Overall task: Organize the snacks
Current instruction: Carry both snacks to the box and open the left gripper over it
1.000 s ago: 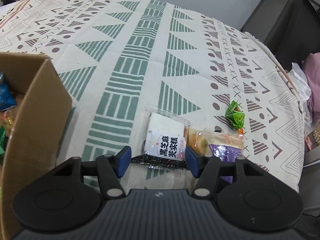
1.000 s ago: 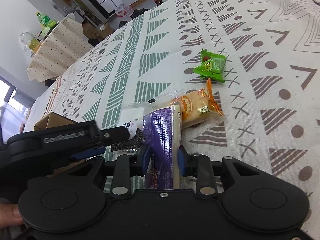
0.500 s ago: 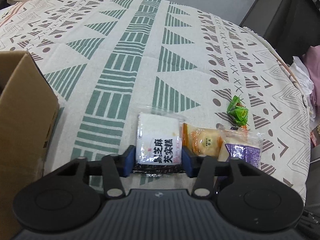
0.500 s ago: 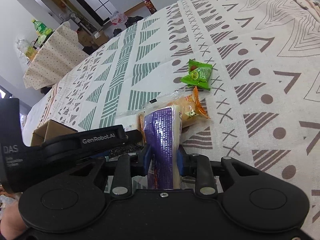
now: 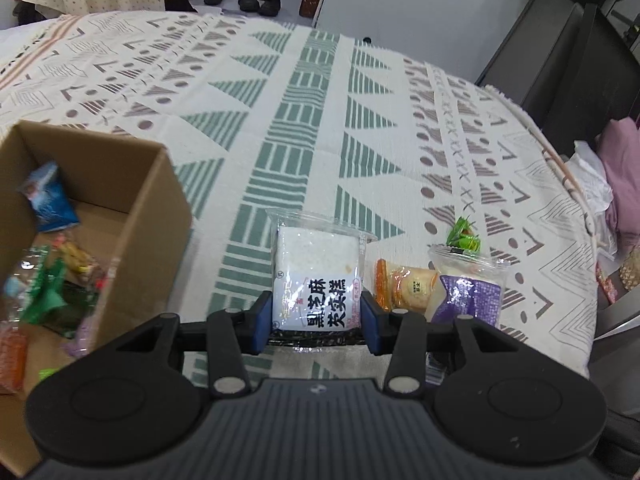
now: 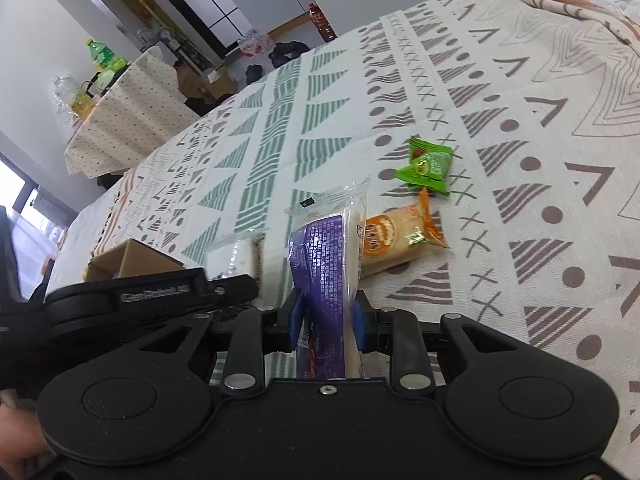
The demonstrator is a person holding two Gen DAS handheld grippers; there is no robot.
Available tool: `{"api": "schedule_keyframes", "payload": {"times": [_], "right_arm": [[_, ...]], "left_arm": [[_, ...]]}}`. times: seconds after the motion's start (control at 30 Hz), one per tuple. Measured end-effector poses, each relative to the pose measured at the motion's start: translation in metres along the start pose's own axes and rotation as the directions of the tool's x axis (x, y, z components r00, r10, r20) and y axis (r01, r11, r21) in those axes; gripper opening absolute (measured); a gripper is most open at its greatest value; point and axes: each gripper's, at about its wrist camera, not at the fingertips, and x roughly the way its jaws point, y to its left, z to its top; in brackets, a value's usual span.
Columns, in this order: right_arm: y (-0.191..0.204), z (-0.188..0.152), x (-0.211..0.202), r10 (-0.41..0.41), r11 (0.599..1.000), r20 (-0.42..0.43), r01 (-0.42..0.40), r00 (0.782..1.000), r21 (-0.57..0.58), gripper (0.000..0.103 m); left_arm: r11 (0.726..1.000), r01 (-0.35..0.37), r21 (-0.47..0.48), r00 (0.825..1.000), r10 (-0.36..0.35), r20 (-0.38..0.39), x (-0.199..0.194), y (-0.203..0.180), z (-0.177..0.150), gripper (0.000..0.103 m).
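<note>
My left gripper (image 5: 316,322) is shut on a white snack packet with black lettering (image 5: 316,276) and holds it lifted off the patterned cloth. Both blue pads press the packet's sides. My right gripper (image 6: 326,322) is shut on a purple-and-white snack packet (image 6: 324,264), held on edge; the same packet (image 5: 468,292) shows at the right of the left wrist view. An orange cake packet (image 6: 396,236) and a green candy packet (image 6: 428,166) lie on the cloth beyond it. The left gripper's black body (image 6: 152,292) sits just left of the right one.
An open cardboard box (image 5: 156,216) with several snack packets inside stands at the left. The patterned cloth (image 5: 312,100) covers a rounded table that drops off at the right edge. Shoes and a draped table lie beyond on the floor.
The left gripper closed on the white packet and lifted it, so the box interior came into view. The right gripper stayed shut on the purple packet.
</note>
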Motion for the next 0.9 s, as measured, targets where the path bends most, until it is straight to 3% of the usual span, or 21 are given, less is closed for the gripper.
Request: {"api": "schedule_keyframes", "payload": {"times": [0.33, 0.9], "right_arm": [[0.027, 0.004, -0.022, 0.018, 1.0, 0.057, -0.018, 0.998, -0.004, 0.025], [0.097, 0.0, -0.037, 0.077, 0.996, 0.092, -0.072, 0.993, -0.049, 0.025]], "left_arm": [[1.0, 0.014, -0.007, 0.999, -0.014, 0.038, -0.05, 0.021, -0.002, 0.044], [0.996, -0.005, -0.085, 0.995, 0.013, 0.102, -0.121, 0.095, 0.009, 0.044]]}}
